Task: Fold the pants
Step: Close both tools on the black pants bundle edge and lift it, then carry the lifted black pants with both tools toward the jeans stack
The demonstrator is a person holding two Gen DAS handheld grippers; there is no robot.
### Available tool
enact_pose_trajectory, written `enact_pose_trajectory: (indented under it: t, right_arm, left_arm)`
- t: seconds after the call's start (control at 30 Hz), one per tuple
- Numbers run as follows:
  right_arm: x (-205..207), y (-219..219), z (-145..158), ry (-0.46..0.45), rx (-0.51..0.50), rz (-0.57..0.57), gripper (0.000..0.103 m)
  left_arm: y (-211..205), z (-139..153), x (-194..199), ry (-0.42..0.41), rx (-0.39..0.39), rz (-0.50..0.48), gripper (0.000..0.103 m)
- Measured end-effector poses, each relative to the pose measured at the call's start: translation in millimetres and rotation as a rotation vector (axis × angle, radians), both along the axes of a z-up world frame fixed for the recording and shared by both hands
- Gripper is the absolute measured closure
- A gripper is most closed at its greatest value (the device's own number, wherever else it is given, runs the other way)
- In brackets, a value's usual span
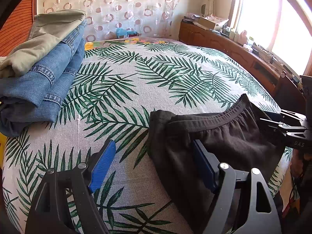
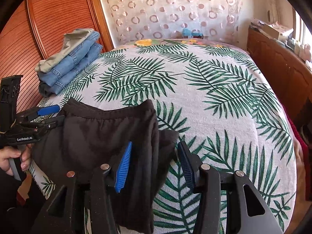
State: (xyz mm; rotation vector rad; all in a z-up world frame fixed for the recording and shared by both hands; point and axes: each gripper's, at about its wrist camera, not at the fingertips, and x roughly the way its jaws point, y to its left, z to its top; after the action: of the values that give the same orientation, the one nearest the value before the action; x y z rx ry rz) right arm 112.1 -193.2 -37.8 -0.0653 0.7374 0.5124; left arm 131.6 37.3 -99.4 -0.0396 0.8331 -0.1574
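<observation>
Both grippers sit low over the near edge of the bed. Seen from its own wrist camera, the right gripper point(image 2: 154, 163) has its blue-padded jaws parted, with a folded edge of the black pants point(image 2: 101, 136) lying between them; the left pad is against the cloth, the right pad stands clear of it over the bedspread, so nothing is pinched. No earlier view is given to compare. The left gripper point(image 1: 154, 163) stands wide: its left pad hangs over bare bedspread and its right pad rests at the edge of the pants, the fabric lying beside and beyond that pad rather than squeezed between the two.

The pants are a dark, soft bundle folded into a compact block at the near side of the bed. Their gathered elastic waistband point(image 1: 220, 115) runs along the far edge of the bundle and bows slightly upward, and layered folds show along the side by the right gripper.

In the right wrist view a hand point(image 2: 13, 159) grips the left gripper's handle at the left edge, fingers curled round it, the tool angled down toward the cloth.

Farther out, the bedspread point(image 1: 136, 89) with green palm leaves on pale grey lies fairly smooth. At the far left corner sits a stack of folded clothes point(image 1: 44, 68), blue jeans under an olive garment. Behind it hangs a curtain point(image 1: 117, 5) printed with rings, and a wooden sideboard point(image 1: 234, 48) runs under the bright window.
</observation>
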Motion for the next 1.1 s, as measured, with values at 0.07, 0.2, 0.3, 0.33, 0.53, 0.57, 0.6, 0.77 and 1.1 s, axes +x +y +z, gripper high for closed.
enact_pose_trajectory:
  t: [0.07,0.2,0.3,0.33,0.53,0.57,0.6,0.77,1.1]
  right_arm:
    - [0,5,-2,-0.011,-0.012,0.008,0.054]
    - [0,7,-4,-0.011,-0.005,0.033,0.074]
    - [0,9,-5,0.002,0.014,0.053,0.087]
    - [0,9,-6,0.002,0.023,0.051,0.089]
    - [-8,6,-2,-0.039,0.043,0.039,0.092]
    - [-11,5,1,-0.056,0.050,0.038,0.092]
    - [-15,4,3,-0.067,0.054,0.040,0.092]
    - [-33,3,18,-0.137,0.063,0.045,0.092]
    - [-55,0,47,-0.228,0.091,0.068,0.092]
  left_arm:
    - [-1,0,-1,-0.001,-0.007,-0.015,0.032]
    - [-7,1,-2,0.000,-0.022,-0.078,0.058]
    - [-6,2,0,0.021,-0.053,-0.092,0.066]
    - [-7,3,0,0.026,-0.061,-0.098,0.069]
    - [-9,16,-15,-0.044,-0.111,-0.085,0.091]
    - [-10,20,-20,-0.062,-0.104,-0.087,0.091]
    - [-12,24,-24,-0.082,-0.096,-0.088,0.092]
    - [-14,45,-39,-0.147,-0.110,-0.088,0.093]
    - [-14,85,-57,-0.269,-0.099,-0.087,0.093]
